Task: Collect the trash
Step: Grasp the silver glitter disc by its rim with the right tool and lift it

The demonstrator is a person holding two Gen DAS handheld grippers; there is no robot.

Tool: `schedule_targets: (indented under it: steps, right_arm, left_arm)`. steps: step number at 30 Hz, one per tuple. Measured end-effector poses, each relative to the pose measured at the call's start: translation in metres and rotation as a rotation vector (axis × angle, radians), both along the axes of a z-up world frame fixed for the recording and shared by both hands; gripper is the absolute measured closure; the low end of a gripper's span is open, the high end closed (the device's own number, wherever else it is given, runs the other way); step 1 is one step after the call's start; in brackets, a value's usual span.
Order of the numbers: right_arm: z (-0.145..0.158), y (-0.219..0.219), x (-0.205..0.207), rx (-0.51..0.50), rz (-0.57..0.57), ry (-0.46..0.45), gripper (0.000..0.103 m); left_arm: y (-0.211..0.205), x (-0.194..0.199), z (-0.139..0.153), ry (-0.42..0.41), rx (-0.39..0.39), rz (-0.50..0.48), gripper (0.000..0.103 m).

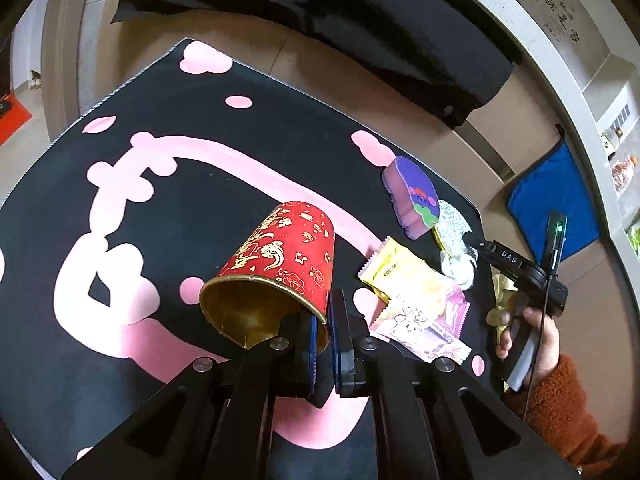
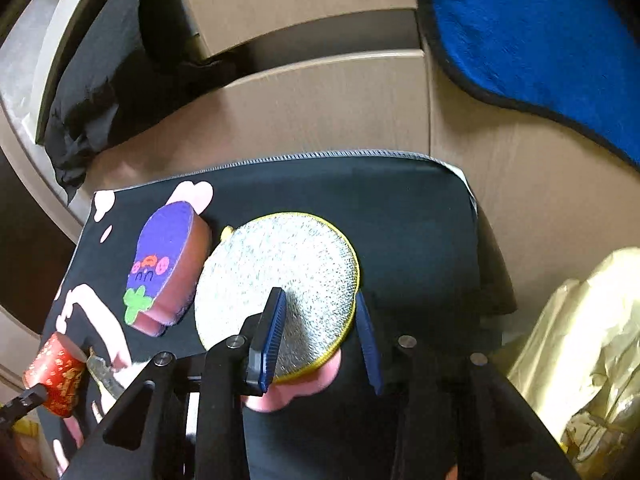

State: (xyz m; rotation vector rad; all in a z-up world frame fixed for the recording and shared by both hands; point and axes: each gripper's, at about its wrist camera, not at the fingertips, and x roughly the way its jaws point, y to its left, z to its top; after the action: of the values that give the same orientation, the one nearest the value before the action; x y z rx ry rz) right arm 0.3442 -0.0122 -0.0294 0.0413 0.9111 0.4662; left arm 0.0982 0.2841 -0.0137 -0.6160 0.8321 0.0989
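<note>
My left gripper (image 1: 324,320) is shut on the rim of a red and gold paper cup (image 1: 280,256), held tilted above the black and pink mat (image 1: 180,112). The cup also shows at the left edge of the right wrist view (image 2: 56,372). Snack wrappers (image 1: 416,300) and a white crumpled wad (image 1: 460,264) lie on the mat to the right of the cup. My right gripper (image 2: 320,336) is open, its fingers on either side of the near edge of a round silver scouring pad (image 2: 280,280). It is empty.
A purple and pink sponge (image 2: 164,268) lies left of the scouring pad. A blue cloth (image 2: 532,32) and black fabric (image 1: 320,12) lie on the brown floor beyond the mat. A pale yellow plastic bag (image 2: 580,340) sits at the right.
</note>
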Motion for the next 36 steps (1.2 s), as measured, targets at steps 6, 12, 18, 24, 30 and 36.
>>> schedule_targets:
  steps: [6,12,18,24,30,36]
  right_arm:
    - [0.013,0.007,-0.005,-0.036,0.017,-0.053,0.092]
    - [0.057,0.016,-0.028,0.027,0.075,-0.117,0.093]
    - [0.083,0.054,-0.061,0.047,0.193,-0.148,0.094]
    - [0.069,0.093,-0.062,-0.02,0.248,-0.109,0.07]
    - [0.065,0.1,-0.057,-0.037,0.223,-0.136,0.087]
    - [0.074,0.086,-0.062,-0.122,0.183,-0.192,0.09]
  left_arm:
    - [0.002,-0.007,0.004,-0.003,0.002,0.019,0.096]
    - [0.002,-0.014,0.007,-0.019,-0.004,0.016,0.096]
    - [0.009,-0.021,0.008,-0.03,-0.022,0.038,0.096]
    - [0.012,-0.022,0.005,-0.022,-0.022,0.044,0.093]
    - [0.013,-0.019,0.003,-0.013,-0.022,0.058,0.09]
    - [0.011,-0.016,-0.002,0.0,-0.025,0.08,0.089]
